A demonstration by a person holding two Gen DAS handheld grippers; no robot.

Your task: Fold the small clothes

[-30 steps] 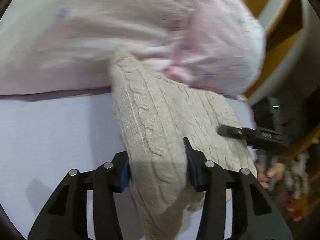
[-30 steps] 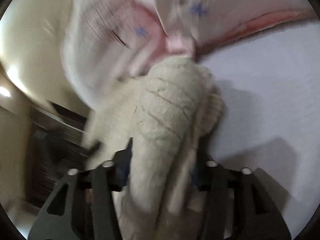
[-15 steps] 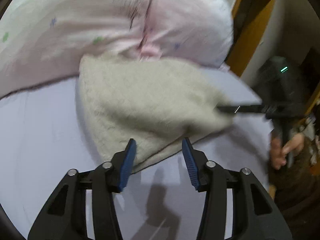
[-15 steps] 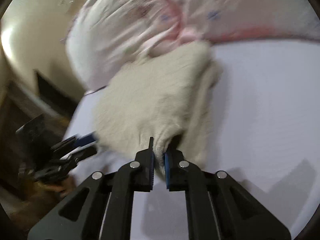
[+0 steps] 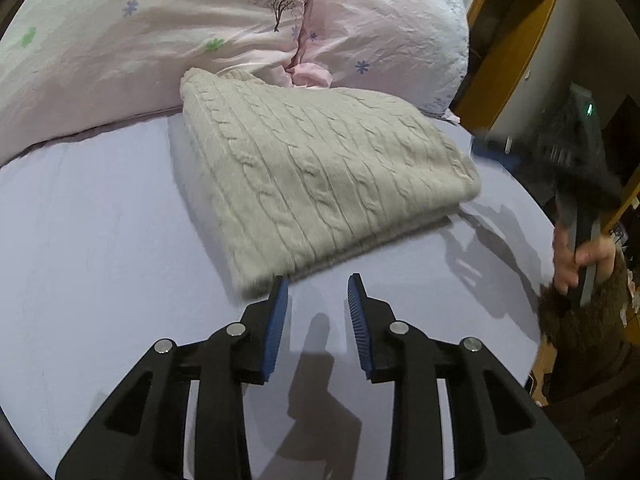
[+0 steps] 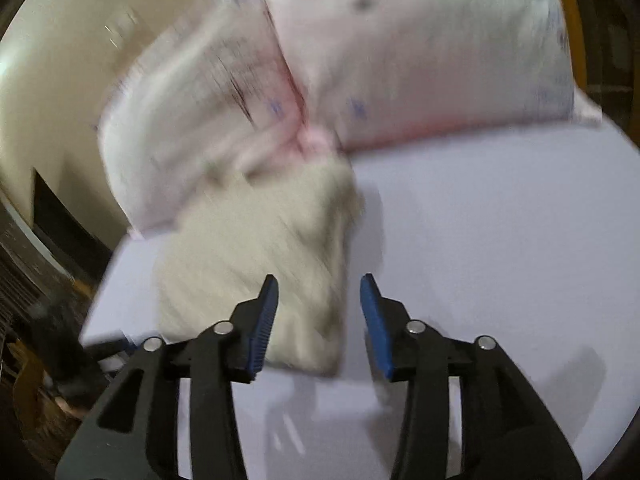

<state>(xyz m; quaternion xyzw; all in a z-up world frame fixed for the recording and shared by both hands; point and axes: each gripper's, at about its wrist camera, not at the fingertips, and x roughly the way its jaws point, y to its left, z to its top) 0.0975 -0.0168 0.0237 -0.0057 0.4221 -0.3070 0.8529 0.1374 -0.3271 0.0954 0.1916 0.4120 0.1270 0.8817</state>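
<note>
A folded cream cable-knit sweater [image 5: 316,176] is seen lying flat on the pale lavender sheet [image 5: 100,248], its far edge touching the pink flowered pillows [image 5: 200,28]. The left gripper [image 5: 318,280] is held with its jaws apart and nothing between them, just short of the sweater's near edge. The right gripper [image 6: 319,280] is likewise spread and empty, though that view is blurred. No brand, label or writing can be read anywhere.
</note>
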